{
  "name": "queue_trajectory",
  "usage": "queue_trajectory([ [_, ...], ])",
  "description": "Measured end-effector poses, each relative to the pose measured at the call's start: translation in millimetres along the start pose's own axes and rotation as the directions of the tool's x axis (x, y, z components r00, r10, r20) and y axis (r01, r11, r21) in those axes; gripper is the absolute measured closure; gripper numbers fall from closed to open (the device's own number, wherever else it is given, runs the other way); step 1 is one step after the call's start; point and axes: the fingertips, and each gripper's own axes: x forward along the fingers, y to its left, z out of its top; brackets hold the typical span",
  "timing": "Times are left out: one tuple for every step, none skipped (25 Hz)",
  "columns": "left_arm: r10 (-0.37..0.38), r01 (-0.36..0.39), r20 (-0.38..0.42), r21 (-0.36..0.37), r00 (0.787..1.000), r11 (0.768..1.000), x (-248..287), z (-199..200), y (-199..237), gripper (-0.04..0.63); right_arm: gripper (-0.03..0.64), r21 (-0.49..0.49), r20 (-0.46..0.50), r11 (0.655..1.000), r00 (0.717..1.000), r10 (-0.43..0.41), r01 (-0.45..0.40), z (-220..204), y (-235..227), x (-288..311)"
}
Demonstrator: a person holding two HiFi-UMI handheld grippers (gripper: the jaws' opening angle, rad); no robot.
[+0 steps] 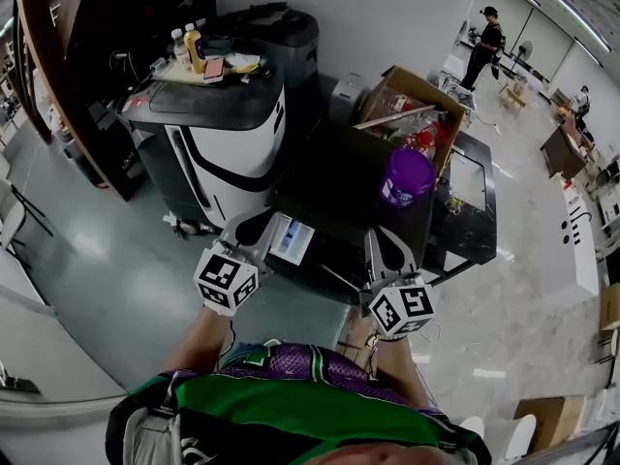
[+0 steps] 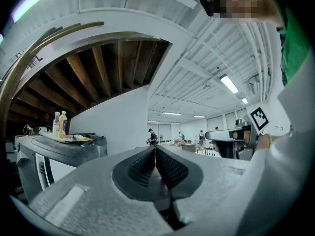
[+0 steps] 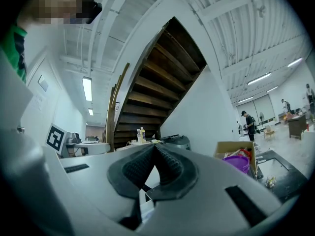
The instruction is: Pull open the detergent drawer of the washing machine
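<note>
A dark, low machine stands right in front of me in the head view, with a small white panel on its near left corner; I cannot tell whether this panel is the detergent drawer. My left gripper is held level just left of that panel, its jaws shut with nothing between them. My right gripper hovers over the machine's near right side, also shut and empty. Neither gripper touches the machine. Each gripper shows at the side of the other's view.
A black-and-white machine stands at the back left, with bottles and a tray on top. A purple bucket and an open cardboard box sit on the dark unit at the right. A wooden staircase rises on the left. People stand far off.
</note>
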Motion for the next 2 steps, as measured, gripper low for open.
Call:
queue_trajectory([
  [0.000, 0.000, -0.001, 0.000, 1.000, 1.000, -0.3, -0.6, 0.2, 0.577, 0.615, 0.000, 0.000, 1.000, 1.000, 0.000, 0.000, 0.0, -0.1, -0.3],
  [0.001, -0.001, -0.002, 0.001, 1.000, 1.000, -0.6, -1.3, 0.5, 0.575, 0.615, -0.001, 0.000, 1.000, 1.000, -0.001, 0.001, -0.1, -0.1, -0.7],
])
